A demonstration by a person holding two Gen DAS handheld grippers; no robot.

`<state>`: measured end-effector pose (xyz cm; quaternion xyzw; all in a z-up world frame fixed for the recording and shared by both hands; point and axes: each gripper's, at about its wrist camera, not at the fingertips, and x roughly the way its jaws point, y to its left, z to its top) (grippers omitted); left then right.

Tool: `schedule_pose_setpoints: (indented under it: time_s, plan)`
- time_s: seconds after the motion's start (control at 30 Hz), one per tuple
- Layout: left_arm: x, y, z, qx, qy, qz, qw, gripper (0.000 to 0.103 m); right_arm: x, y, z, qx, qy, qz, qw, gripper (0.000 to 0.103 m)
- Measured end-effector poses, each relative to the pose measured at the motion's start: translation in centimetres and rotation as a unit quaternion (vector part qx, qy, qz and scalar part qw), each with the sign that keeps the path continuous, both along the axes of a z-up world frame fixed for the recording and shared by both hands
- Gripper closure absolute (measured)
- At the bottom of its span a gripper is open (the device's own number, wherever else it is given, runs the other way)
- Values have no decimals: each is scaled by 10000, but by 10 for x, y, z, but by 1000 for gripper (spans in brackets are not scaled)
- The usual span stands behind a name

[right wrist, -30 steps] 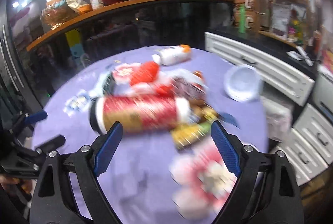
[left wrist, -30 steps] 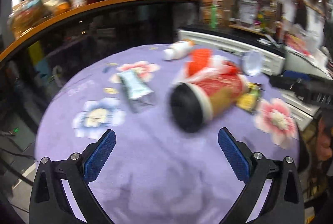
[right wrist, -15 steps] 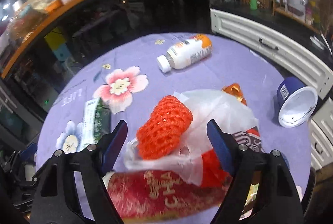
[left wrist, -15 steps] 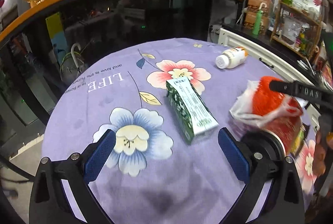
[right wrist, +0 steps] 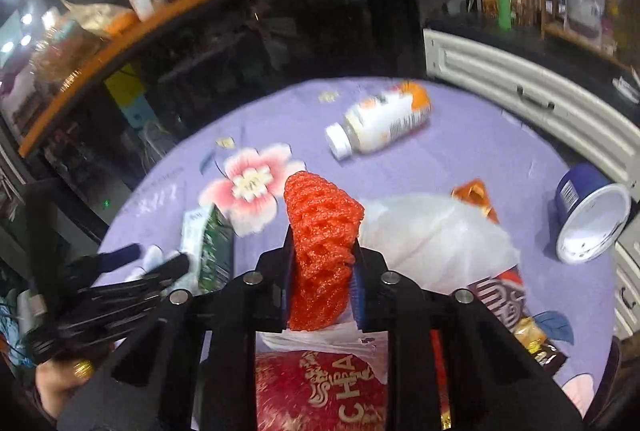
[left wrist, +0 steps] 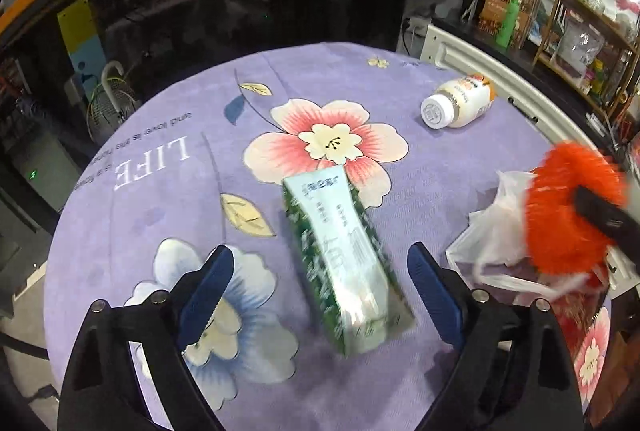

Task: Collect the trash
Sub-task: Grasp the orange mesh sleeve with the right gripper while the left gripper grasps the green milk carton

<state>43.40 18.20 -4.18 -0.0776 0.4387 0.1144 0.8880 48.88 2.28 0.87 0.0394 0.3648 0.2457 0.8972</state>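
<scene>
My right gripper (right wrist: pixel 322 271) is shut on an orange foam net (right wrist: pixel 322 231), held just above a white plastic bag (right wrist: pixel 432 231) and a red tube can (right wrist: pixel 320 387). The net also shows at the right of the left wrist view (left wrist: pixel 568 207). My left gripper (left wrist: pixel 318 291) is open, its jaws either side of a green and white carton (left wrist: pixel 344 255) lying on the purple flowered tablecloth (left wrist: pixel 160 191). A white bottle (left wrist: pixel 456 103) lies on its side farther back.
A blue tub (right wrist: pixel 588 215) lies on its side near the table's right edge. Snack wrappers (right wrist: pixel 520 315) lie by the can. White drawers (right wrist: pixel 520 79) stand behind on the right, a dark glass counter (right wrist: pixel 240 31) behind the table.
My right gripper has closed on the orange foam net. My left gripper has moved in over the carton, which now lies between its open jaws.
</scene>
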Motion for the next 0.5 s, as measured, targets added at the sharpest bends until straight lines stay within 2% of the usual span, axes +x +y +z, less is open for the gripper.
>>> schedule_pose_setpoints:
  time_s: [0.13, 0.23, 0.4, 0.5]
  plan:
    - [27, -7, -16, 110, 428, -19, 9990, 23, -16, -5, 15, 79, -295, 121, 9995, 80]
    - [41, -9, -31, 164, 707, 66, 9973, 38, -28, -8, 21, 7, -550, 183, 9983, 80]
    - [42, -7, -38, 186, 699, 196, 9972, 48, -45, -19, 30, 75, -746, 262, 9968, 80]
    - [35, -1, -35, 29, 552, 244, 9982, 52, -53, -27, 34, 182, -790, 265, 9964, 80]
